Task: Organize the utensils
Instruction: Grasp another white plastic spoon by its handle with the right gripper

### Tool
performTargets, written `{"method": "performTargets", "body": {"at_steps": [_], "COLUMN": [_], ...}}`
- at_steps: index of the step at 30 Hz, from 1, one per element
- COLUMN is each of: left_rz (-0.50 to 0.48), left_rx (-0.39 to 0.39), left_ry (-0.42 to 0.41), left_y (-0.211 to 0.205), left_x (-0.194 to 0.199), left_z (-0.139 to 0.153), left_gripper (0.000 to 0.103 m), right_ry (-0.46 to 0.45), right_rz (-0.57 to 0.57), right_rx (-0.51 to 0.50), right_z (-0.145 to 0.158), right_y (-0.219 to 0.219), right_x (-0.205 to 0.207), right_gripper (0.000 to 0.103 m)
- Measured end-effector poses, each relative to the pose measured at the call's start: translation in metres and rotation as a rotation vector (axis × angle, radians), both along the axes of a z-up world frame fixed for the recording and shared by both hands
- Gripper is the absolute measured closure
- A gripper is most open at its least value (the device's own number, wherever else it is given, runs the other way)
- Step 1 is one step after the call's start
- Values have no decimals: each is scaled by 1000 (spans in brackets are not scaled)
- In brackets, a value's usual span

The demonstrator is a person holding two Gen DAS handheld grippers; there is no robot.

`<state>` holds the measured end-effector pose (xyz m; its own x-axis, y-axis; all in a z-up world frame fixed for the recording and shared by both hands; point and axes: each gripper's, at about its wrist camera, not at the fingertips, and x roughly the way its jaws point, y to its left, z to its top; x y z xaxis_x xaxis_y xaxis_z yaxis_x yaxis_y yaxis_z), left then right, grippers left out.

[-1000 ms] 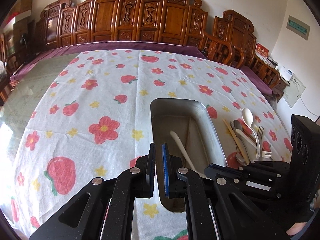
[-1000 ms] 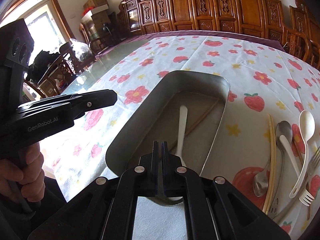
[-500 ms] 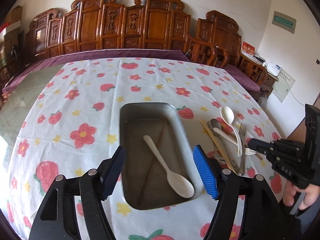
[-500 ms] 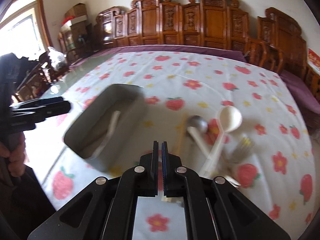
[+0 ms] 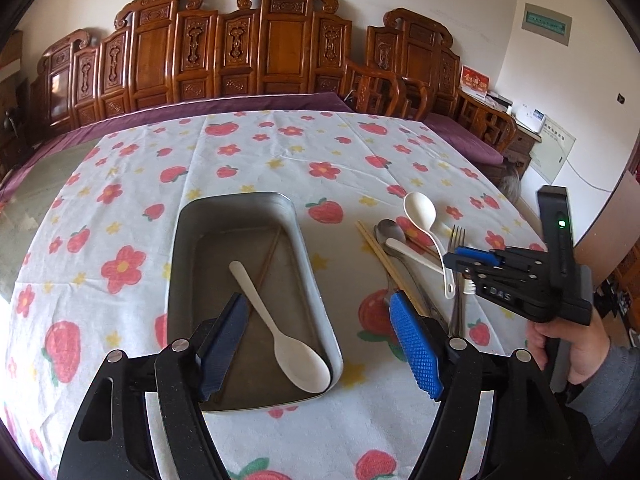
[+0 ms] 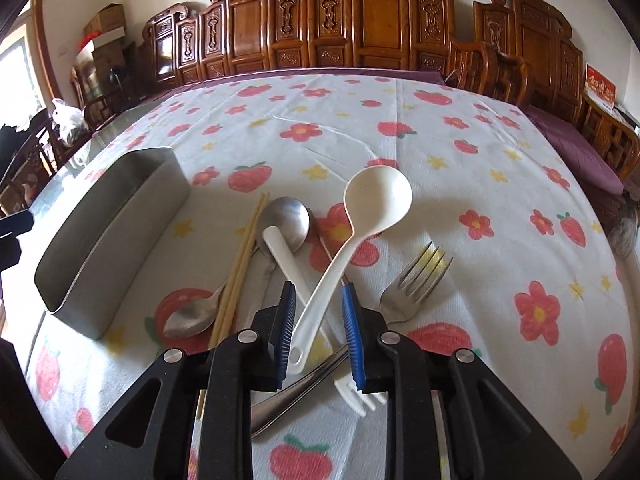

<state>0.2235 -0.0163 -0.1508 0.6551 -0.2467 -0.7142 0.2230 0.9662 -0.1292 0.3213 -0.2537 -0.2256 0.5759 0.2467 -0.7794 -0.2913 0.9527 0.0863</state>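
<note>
Utensils, loose lot, on a table under a white cloth printed with strawberries and flowers.

Item 1: metal tray, rectangular, deep-walled. It lies directly ahead of the left gripper, whose left pad overlaps the tray's near end while its right pad stands outside the tray's right wall. From the right gripper the tray sits well off to the left of the jaws.

Item 2: cream spoon, inside the tray, bowl toward the near right corner, between the two left pads as seen from the left wrist, but below them and untouched.

Item 3: white ladle-type spoon, round bowl far ahead of the right jaws, handle running back to end between the two blue pads. Gaps show on both sides of the handle; no pad presses on it.

Item 4: metal spoon, bowl ahead and slightly left of the right jaws, partly under a white plastic handle.

Item 5: wooden chopsticks, a pair, just left of the right jaws. A second small metal spoon lies touching them, further left.

Item 6: metal fork, just right of the right jaws, tines pointing away.

Item 7: white plastic fork tines, beneath the right pad.

Jaws, left: wide apart, holding nothing. Jaws, right: partly apart, having just been opening, with the ladle handle between them but not gripped.

A hand holds the right gripper, seen from the left wrist to the right of its jaws, over the utensil pile.
</note>
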Motion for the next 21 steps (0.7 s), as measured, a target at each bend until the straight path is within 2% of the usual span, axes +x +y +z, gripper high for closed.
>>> {"method": "performTargets", "body": {"at_steps": [7,10,12,13,17,21], "left_rz": [-3,-4,-4,-5,-8,-15], "left_rx": [13,13,18,19,39,47], "left_ry": [4,-5,-4,-4,1,16], "left_y": [-10,-13,-17,-19,-28,-37], "left_x": [-1,-2,-2,-3,-5,-9], "left_z": [-5,-5,-5,-5,-5,-7], "left_gripper": [33,33,33,33,33,33], "right_ry": [41,44,34,36,47,22], "right_rz": [-26,-24,-29,-30,-47,-49], "right_rx": [38,67,81,96,136,178], "right_z": [-15,-14,-8,-7,-4,8], "right_y": [-3,-5,-8,-11,-22,-32], "right_x": [19,19,17,16,14,7], "right_gripper": [77,83,95,97,98,98]}}
